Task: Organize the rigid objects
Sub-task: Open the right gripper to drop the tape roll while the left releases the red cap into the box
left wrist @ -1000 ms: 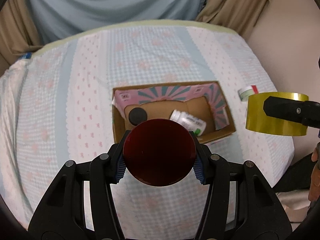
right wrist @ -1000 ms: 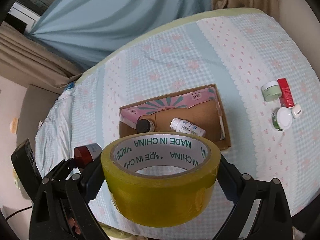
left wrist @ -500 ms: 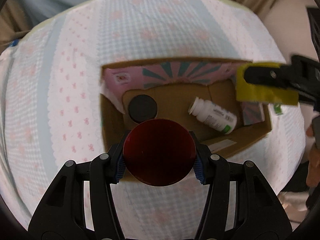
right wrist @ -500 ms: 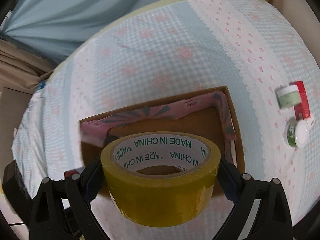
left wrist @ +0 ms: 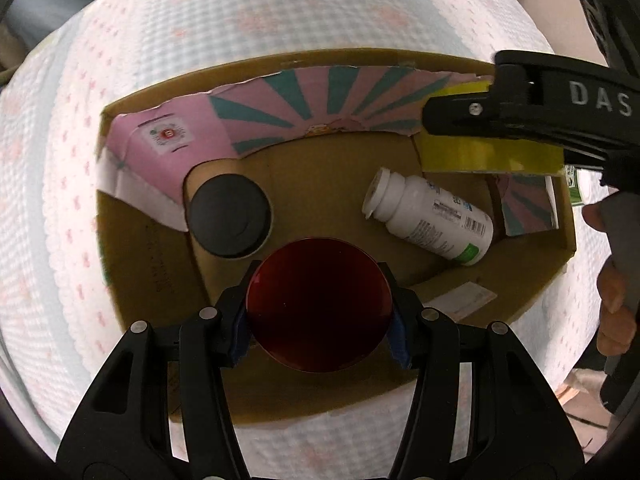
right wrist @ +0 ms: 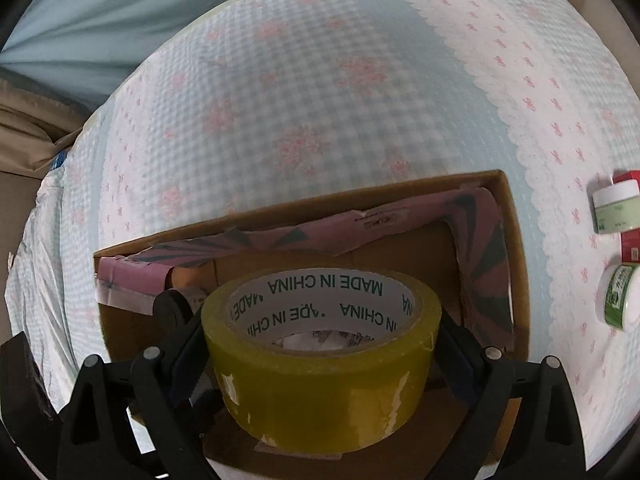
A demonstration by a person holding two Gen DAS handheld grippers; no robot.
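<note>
In the left wrist view, a black-capped container [left wrist: 229,216] stands at the centre left of the cardboard box [left wrist: 132,248]. At lower centre the left hand-held gripper [left wrist: 319,322] is clenched on a dark red round lid [left wrist: 319,308], probably a jar's top, over the box. A white pill bottle [left wrist: 428,218] lies on its side at centre right. At upper right the right hand-held gripper [right wrist: 320,344] grasps a yellow tape roll [left wrist: 486,156] over the box's right end. On the patterned cloth [right wrist: 320,100] beyond, at the far right of the right wrist view, sit small cream jars [right wrist: 614,206].
</note>
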